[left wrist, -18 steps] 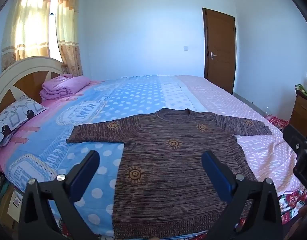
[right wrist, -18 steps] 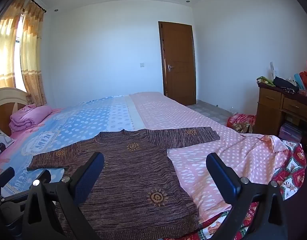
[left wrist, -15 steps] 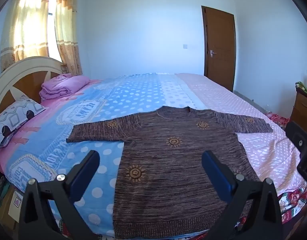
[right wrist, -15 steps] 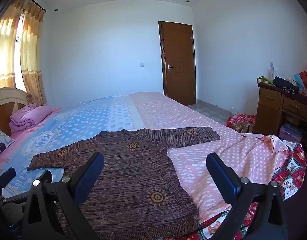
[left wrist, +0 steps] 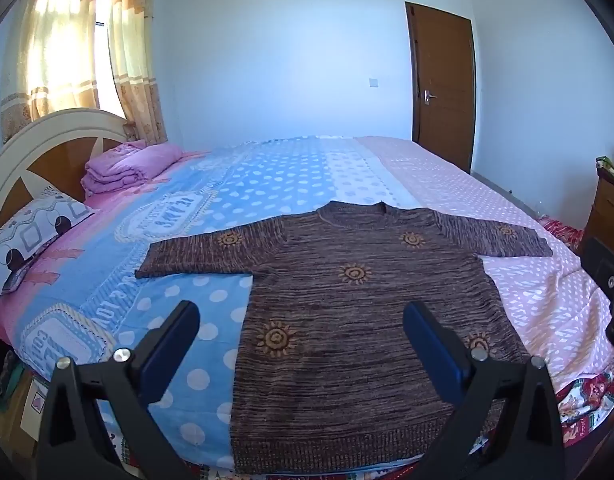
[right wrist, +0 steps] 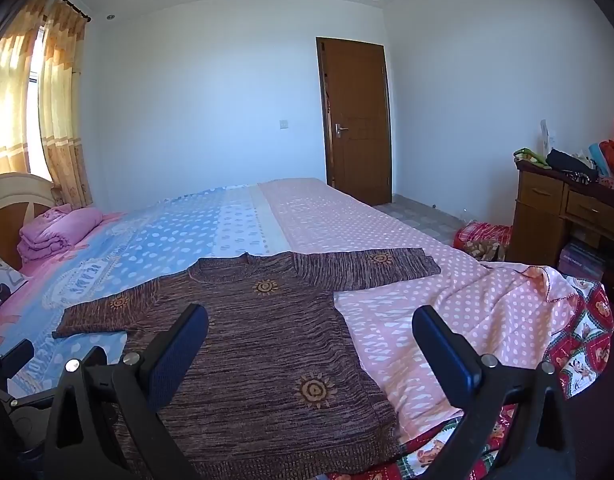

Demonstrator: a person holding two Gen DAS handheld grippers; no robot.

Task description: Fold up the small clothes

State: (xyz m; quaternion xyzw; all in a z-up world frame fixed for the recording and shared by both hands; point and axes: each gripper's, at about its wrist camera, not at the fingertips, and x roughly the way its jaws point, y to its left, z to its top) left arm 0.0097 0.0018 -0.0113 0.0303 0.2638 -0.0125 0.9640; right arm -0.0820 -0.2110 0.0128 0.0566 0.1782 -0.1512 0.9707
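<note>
Sweater (left wrist: 359, 312) flat | polka-dot bed (left wrist: 275, 184) | brown door (right wrist: 357, 120) shut

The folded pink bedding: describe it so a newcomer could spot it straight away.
Start at the bed's headboard below the curtained window. Against it, beside the patterned pillow, sits the folded pink bedding. It is the only stacked, plain pink bundle; the brown sweater lies flat.

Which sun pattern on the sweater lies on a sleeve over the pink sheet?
The sun on the sweater sleeve stretched toward the door side; the rest sit elsewhere.
</note>
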